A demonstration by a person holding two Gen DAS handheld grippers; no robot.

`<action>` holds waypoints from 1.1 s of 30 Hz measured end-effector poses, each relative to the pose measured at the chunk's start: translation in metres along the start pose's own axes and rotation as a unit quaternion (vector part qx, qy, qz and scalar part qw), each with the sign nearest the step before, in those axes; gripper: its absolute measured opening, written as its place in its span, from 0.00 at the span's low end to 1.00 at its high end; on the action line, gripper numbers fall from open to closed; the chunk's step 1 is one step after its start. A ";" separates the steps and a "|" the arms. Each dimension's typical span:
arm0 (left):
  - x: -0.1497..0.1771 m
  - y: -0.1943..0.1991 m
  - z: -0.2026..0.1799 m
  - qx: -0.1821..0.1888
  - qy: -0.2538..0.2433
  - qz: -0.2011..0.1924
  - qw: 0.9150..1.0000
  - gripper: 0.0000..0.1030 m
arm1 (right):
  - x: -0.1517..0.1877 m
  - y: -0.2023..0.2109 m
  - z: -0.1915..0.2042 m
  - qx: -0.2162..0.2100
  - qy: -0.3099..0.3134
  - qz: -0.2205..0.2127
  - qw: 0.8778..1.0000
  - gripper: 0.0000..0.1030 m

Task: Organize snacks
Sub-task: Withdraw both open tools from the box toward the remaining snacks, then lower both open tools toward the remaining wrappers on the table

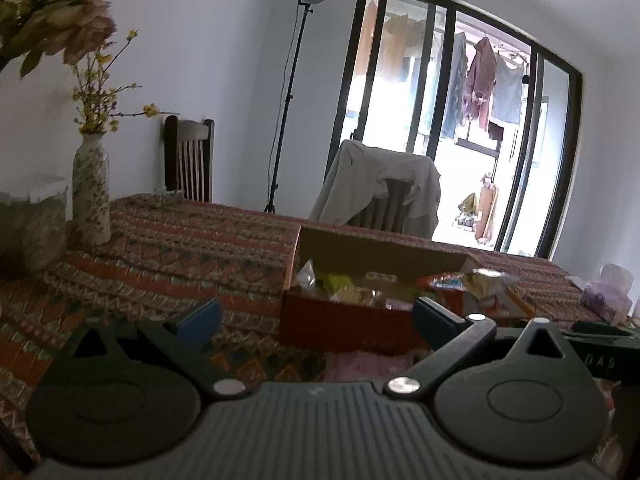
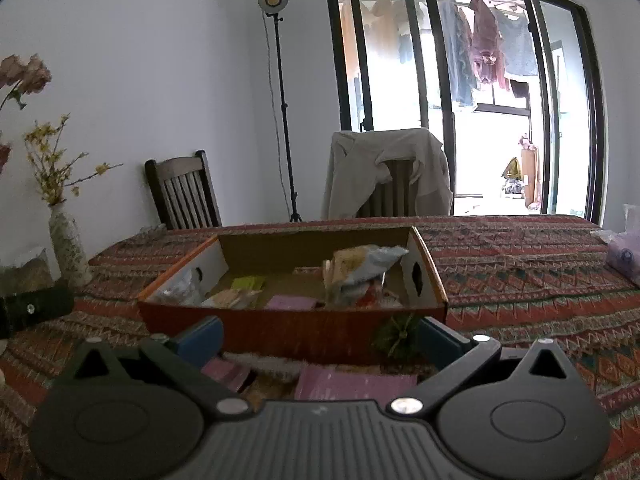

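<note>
The jaws of the left gripper (image 1: 316,318) were spread wide apart, with nothing held between the blue-padded fingers (image 1: 200,320). The jaws of the right gripper (image 2: 320,338) were likewise held wide apart and empty. Just below and between the right gripper's fingers, flat pink packets (image 2: 352,386) were seen lying on the patterned tablecloth (image 2: 520,280), close against the near wall of an open cardboard box (image 2: 296,334).

The box was seen just ahead of both grippers, resting on the tablecloth. Inside it, loose snack packets were gathered: a silvery bag (image 2: 368,268) tilted up toward the right end, a yellow-green packet (image 2: 248,283) lying flat on the floor of the box, a pink packet (image 2: 290,302) near the front wall, and a clear bag (image 2: 180,290) at the left end. A small sprig of green (image 2: 396,334) was seen against the front of the box.

Farther out, a patterned vase (image 1: 91,192) with yellow blossoms stood on the table to the left. Beyond the table, a dark wooden chair (image 2: 182,194) and a chair draped with a pale jacket (image 2: 388,172) were set, with a lamp stand (image 2: 282,100) between them and glazed doors (image 2: 460,92) behind.
</note>
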State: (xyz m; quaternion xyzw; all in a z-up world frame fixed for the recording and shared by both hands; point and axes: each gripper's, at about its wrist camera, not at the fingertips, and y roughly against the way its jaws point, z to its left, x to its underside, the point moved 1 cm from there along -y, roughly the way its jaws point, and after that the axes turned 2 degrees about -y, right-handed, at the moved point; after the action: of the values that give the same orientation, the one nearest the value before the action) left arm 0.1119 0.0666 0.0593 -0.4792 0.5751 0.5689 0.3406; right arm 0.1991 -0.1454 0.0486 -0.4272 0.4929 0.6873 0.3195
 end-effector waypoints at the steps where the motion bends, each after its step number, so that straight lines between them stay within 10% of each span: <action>1: 0.003 0.003 0.001 0.000 -0.001 0.002 1.000 1.00 | 0.003 0.004 0.002 -0.001 0.000 0.002 1.000 1.00; 33: 0.087 0.081 0.064 -0.008 0.034 0.063 0.997 1.00 | 0.111 0.031 0.092 -0.063 0.040 0.111 0.991 1.00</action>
State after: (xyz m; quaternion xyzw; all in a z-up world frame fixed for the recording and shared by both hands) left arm -0.0006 0.1071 -0.0034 -0.4639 0.6104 0.5774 0.2807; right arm 0.0996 -0.0659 -0.0257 -0.4163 0.5053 0.7307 0.1933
